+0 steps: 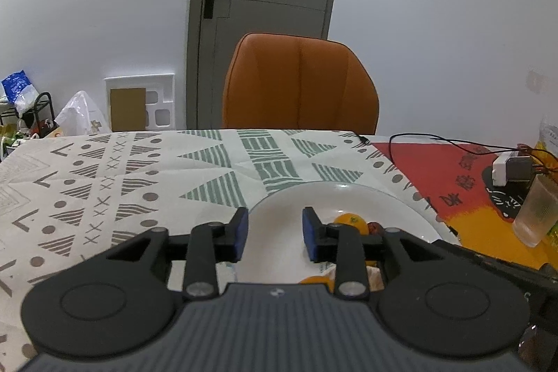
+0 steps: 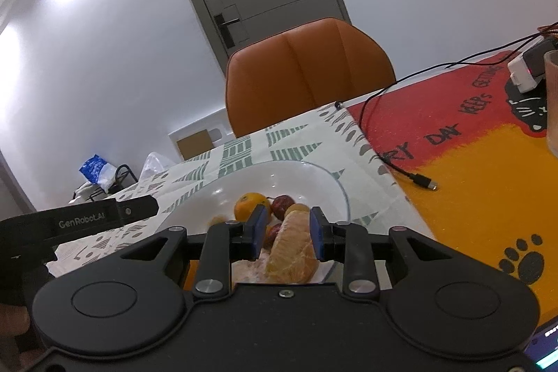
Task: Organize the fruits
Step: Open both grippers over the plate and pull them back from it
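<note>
A white plate [image 2: 324,176] on the patterned tablecloth holds an orange [image 2: 249,205], a dark red fruit [image 2: 282,204] and more fruit behind my fingers. My right gripper [image 2: 286,234] is over the plate's near side, its blue pads on either side of a peeled orange segment [image 2: 292,248]; whether they grip it I cannot tell. My left gripper [image 1: 275,232] is open and empty over the plate's [image 1: 279,204] left part. An orange [image 1: 350,222] and another [image 1: 319,281] show to its right.
An orange chair [image 1: 300,86] stands behind the table. A red and orange mat [image 2: 488,156] lies at the right with a black cable [image 2: 423,180], a white adapter [image 1: 504,169] and a frosted cup [image 1: 537,211]. The left gripper's body [image 2: 80,218] is at the left.
</note>
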